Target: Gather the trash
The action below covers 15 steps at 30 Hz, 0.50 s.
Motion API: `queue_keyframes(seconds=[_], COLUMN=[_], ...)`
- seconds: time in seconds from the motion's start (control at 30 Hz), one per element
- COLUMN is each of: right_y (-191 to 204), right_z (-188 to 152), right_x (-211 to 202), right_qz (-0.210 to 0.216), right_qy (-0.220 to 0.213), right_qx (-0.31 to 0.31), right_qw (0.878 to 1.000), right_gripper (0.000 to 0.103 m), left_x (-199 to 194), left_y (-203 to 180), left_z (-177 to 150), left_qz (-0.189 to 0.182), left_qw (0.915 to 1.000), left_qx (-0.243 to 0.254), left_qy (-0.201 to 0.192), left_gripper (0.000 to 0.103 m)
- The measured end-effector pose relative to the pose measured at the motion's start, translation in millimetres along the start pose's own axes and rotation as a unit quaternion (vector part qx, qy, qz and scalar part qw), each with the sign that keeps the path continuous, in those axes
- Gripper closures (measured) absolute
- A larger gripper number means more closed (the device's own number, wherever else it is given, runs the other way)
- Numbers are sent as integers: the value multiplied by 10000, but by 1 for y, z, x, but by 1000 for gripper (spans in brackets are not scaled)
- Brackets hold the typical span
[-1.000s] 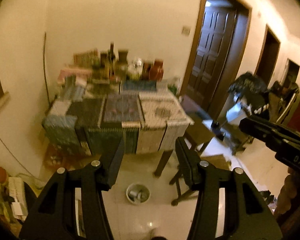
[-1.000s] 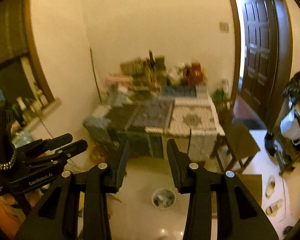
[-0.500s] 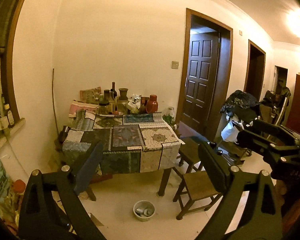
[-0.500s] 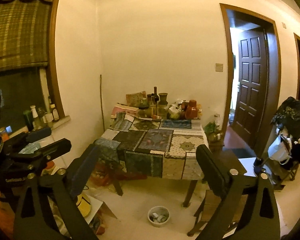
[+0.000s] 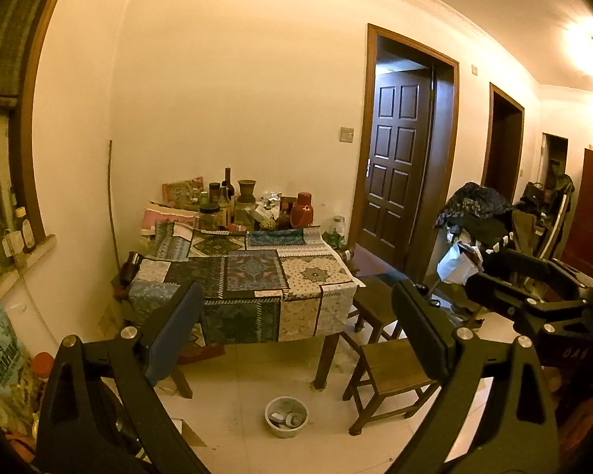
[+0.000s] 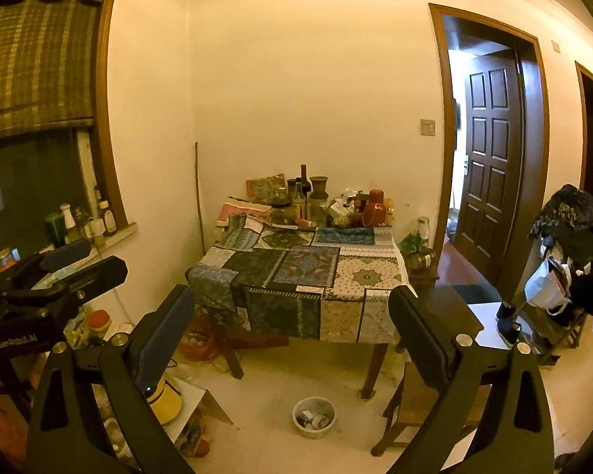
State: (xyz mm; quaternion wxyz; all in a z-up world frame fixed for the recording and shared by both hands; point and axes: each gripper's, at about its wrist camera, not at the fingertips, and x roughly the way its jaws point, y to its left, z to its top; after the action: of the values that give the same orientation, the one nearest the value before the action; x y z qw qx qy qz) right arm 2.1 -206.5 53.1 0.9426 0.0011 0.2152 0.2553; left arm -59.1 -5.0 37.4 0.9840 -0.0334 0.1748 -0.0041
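From my left wrist camera, my left gripper (image 5: 296, 324) now stands wide with nothing between its fingers; a second ago the fingers were much nearer each other and the view tipped down toward the floor. I have since pulled back and lifted, so the whole room shows: the patchwork-covered tabletop (image 5: 253, 272) with bottles and jars crowded at its far edge, two wooden stools (image 5: 391, 371) beside it, and the small bin (image 5: 286, 416) on the floor just in front of the table leg, with a few scraps inside. My other gripper pokes in at the right edge.

From my right wrist camera, my right gripper (image 6: 292, 320) is likewise spread wide and empty, where it was narrower before. The bin (image 6: 313, 416) sits low in the middle of the floor, between the fingers in the picture but well apart from them. The tabletop (image 6: 308, 264) is beyond it, and a window sill with bottles (image 6: 87, 221) lies to the left.

Both hands being empty and backed off, with trash already lying in the bin, I judge one drop is finished and I am looking for the next piece to pick up.
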Motion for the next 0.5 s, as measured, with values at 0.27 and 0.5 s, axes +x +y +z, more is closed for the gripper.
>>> queue_keyframes(seconds=[0.27,0.5], right_y=[-1,-1], right_z=[-2,-1], right_x=[-1,2], right_qz=[-36,-47], right_qy=[45,134], right_qx=[39,107], right_qw=[10000,9998], right_gripper=[5,5], left_x=[-2,0], left_y=[1,0], left_z=[1,1], left_qz=[21,25], left_qw=[10000,9999], left_qx=[47,103], left_qy=[0,5], left_gripper=[5,4])
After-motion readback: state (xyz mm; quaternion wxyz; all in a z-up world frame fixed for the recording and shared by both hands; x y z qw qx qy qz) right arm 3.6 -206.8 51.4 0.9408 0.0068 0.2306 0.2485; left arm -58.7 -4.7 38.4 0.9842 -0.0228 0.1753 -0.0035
